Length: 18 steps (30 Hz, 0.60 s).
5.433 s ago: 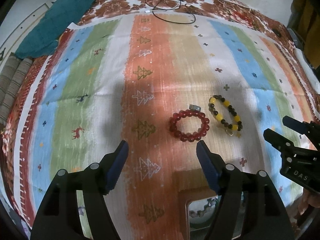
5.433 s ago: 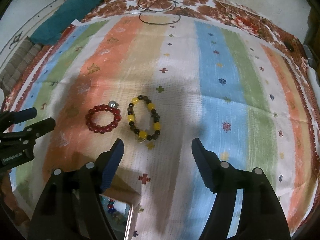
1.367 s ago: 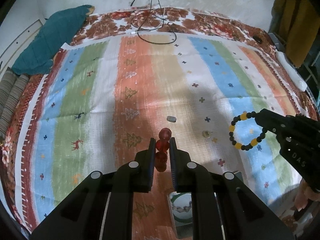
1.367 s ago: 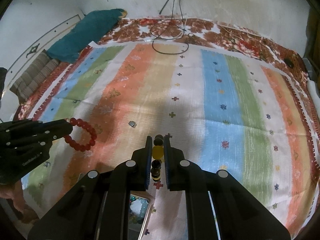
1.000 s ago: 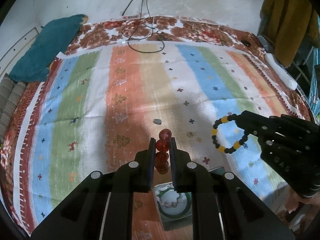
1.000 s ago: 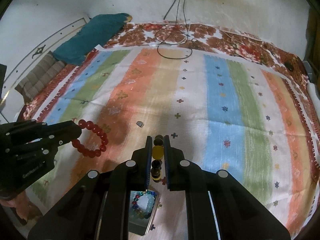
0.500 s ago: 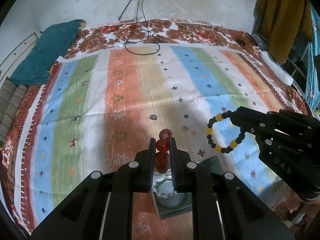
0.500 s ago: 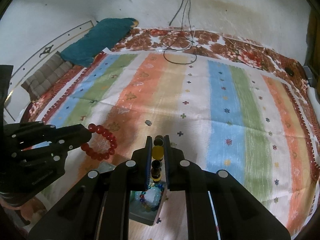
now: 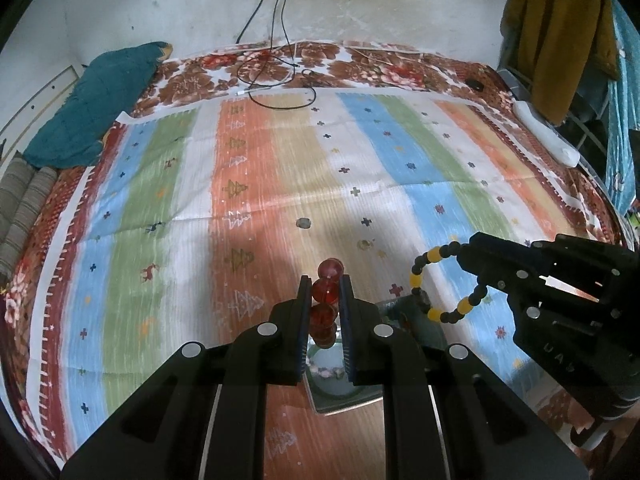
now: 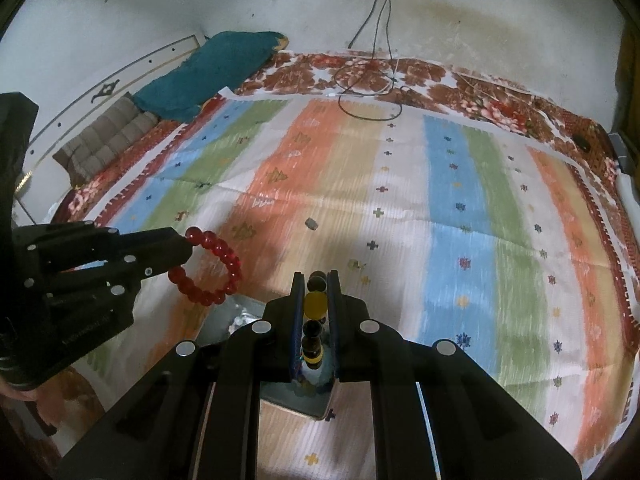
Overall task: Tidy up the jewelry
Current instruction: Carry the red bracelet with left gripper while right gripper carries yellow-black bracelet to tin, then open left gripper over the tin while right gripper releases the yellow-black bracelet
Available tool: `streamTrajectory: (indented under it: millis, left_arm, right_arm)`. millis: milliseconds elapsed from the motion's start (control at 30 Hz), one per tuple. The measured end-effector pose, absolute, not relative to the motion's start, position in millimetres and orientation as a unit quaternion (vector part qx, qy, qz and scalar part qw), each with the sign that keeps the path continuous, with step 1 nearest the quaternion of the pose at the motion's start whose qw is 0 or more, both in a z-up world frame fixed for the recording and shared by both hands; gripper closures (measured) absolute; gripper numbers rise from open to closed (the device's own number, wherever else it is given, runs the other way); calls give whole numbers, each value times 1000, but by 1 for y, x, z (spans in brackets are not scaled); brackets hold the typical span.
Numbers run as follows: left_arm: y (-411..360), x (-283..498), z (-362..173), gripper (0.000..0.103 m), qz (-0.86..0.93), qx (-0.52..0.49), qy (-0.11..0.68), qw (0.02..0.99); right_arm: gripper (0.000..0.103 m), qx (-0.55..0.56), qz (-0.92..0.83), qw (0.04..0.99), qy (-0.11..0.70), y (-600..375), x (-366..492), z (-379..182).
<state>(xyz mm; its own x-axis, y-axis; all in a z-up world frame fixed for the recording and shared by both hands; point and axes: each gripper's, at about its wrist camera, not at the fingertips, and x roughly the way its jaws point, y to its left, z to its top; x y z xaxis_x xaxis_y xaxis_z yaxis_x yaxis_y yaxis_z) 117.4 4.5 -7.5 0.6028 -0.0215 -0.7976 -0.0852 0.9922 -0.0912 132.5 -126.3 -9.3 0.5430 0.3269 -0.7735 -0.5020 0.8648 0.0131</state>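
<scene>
Box (image 9: 344,380): nearest, open jewelry box on the bed, right under both tools; beads already inside.
L tool (image 9: 325,300): fingers pressed on the red bracelet (image 9: 327,292), held edge-on, hanging above the box.
R tool (image 10: 317,300): pinching the black-yellow bracelet (image 10: 314,308), also over the box.
Risk 1: both tools crowd one small opening; collision likely if both lower together.
Risk 2: each loop is gripped by a few beads only, round + slick, so a bump could pop one onto the bedspread (image 9: 280,160).
Risk 3: release off-centre and the loop drapes over the box rim.
Farther: small ring (image 9: 303,223) + a small charm (image 9: 363,245) lying loose on the cloth, not yet collected.
Vs 5.4 s ago: both bracelets lay flat side by side, tools spread wide + empty; now both are lifted. Vs 0.5 s ago: box sits more squarely beneath the tools.
</scene>
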Motion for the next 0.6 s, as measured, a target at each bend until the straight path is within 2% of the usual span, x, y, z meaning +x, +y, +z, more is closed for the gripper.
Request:
streamTrajectory:
  millis: [600]
  left_arm:
    - [-4,98,-14,90,7,-71,455,887]
  right_arm:
    - [91,-102,252,857,439,-126,117,-21]
